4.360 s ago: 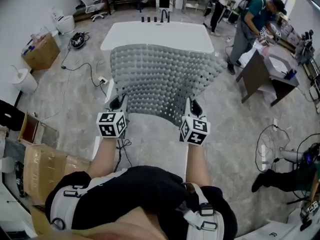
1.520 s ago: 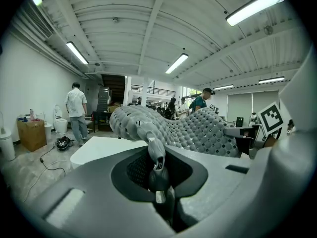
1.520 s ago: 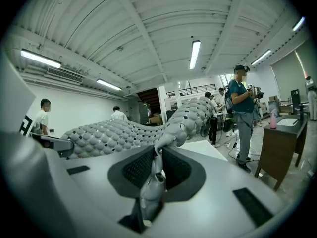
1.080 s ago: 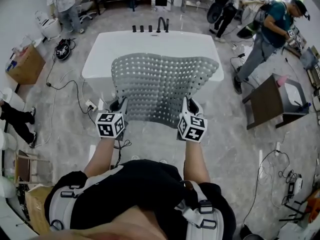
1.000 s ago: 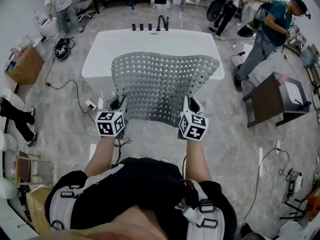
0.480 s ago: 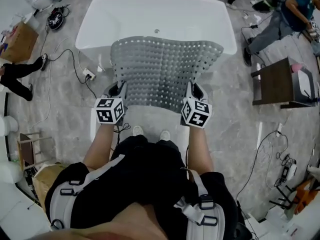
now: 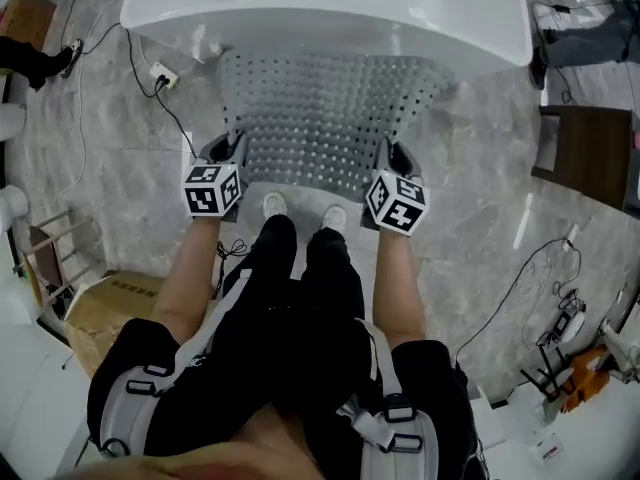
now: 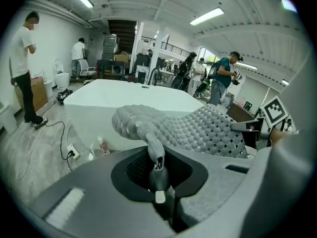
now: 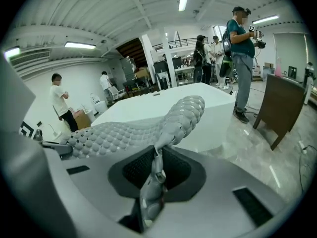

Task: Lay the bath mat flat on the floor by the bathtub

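Note:
The grey perforated bath mat (image 7: 325, 118) hangs spread between my two grippers, its far edge near the foot of the white bathtub (image 7: 330, 13). My left gripper (image 7: 232, 150) is shut on the mat's near left corner, my right gripper (image 7: 388, 156) on the near right corner. In the left gripper view the pinched corner (image 8: 154, 157) runs into the jaws, and the bumpy mat (image 8: 198, 128) stretches to the right. The right gripper view shows the other corner (image 9: 157, 170) clamped, with the mat (image 9: 124, 130) stretching left in front of the tub (image 9: 163, 103).
A power strip and black cable (image 7: 160, 73) lie on the marble floor left of the mat. A dark wooden table (image 7: 590, 153) stands at the right and a cardboard box (image 7: 105, 303) at the lower left. My white shoes (image 7: 300, 208) stand just behind the mat. Several people stand beyond the tub (image 8: 22, 68).
I have stepped closer to the tub and leaned over it; the mat has come down towards the floor in front of the tub, still held at both near corners.

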`<state>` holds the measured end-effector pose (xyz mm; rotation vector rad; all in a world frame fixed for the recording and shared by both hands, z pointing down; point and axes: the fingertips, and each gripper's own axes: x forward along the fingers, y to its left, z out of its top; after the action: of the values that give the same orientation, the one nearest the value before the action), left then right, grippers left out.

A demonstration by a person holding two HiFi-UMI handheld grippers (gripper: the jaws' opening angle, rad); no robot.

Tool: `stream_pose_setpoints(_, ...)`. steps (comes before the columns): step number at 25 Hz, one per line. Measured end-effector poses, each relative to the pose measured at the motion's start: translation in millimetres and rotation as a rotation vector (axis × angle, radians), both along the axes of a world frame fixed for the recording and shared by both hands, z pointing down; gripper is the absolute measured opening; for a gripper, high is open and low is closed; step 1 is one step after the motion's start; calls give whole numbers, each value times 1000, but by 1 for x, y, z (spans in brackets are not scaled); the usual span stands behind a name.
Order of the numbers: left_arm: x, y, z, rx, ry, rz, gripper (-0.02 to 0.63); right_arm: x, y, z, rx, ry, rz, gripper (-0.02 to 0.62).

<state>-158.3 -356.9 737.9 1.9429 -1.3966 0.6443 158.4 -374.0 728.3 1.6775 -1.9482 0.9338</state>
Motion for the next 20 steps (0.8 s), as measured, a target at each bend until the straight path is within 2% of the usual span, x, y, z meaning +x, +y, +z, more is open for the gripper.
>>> stream_pose_setpoints(5, 2, -26, 138, -17, 4, 26, 40, 12, -24, 136, -27, 3, 6, 51)
stream_pose_setpoints(13, -15, -52, 425, -15, -10, -18, 40, 24, -58, 419, -79, -7, 41, 51)
stream_pose_setpoints(15, -14, -57, 487, -23, -33, 0, 43, 26, -62, 488, -116, -7, 49, 51)
stream_pose_setpoints(20, -4, -57, 589, -67, -97, 77, 55, 34, -52, 599, -225, 38, 50, 52)
